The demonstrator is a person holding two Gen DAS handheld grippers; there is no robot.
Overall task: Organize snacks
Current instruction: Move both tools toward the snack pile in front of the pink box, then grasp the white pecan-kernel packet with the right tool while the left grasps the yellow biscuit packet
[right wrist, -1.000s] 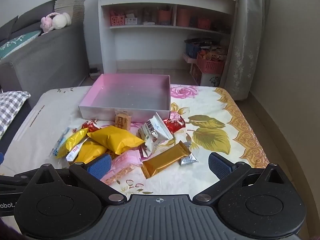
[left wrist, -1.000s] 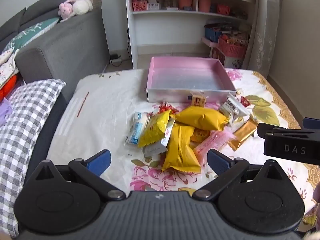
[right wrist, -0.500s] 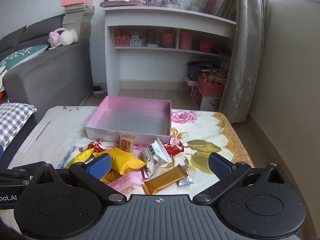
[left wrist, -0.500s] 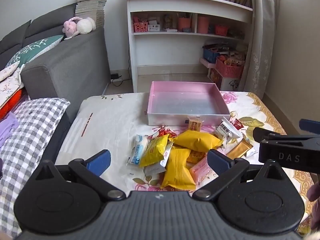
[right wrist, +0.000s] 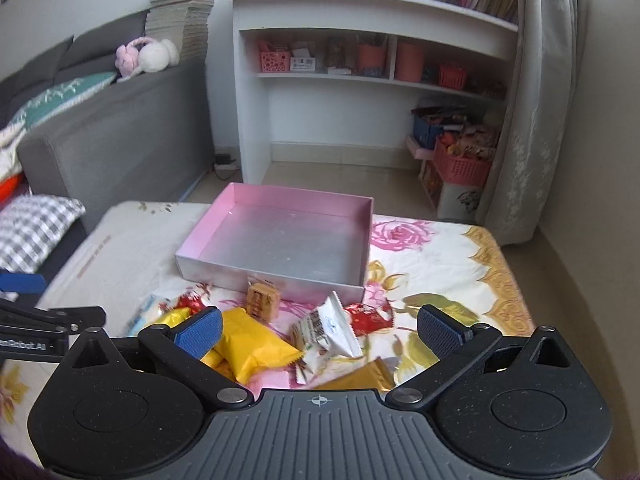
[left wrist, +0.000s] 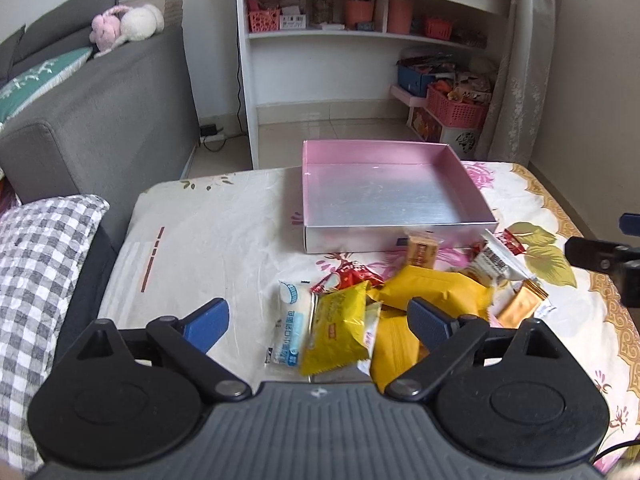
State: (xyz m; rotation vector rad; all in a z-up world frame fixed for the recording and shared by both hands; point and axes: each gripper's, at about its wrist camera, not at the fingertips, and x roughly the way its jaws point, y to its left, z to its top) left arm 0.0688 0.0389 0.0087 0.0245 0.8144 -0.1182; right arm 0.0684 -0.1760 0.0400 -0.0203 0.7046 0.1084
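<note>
We see our left claw (left wrist: 318, 322) and right claw (right wrist: 318, 330) both spread wide, holding nothing, above the snack pile (left wrist: 404, 304) below the pink box (left wrist: 384, 200).

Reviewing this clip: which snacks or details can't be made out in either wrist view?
- Gold foil bar: lower end hidden by the right gripper body, right wrist view.
- Lower yellow pouch: partly behind the left gripper finger, left wrist view.
- Print on the white striped packet: blurred.
- Small items on the white bookshelf: too small to identify.
</note>
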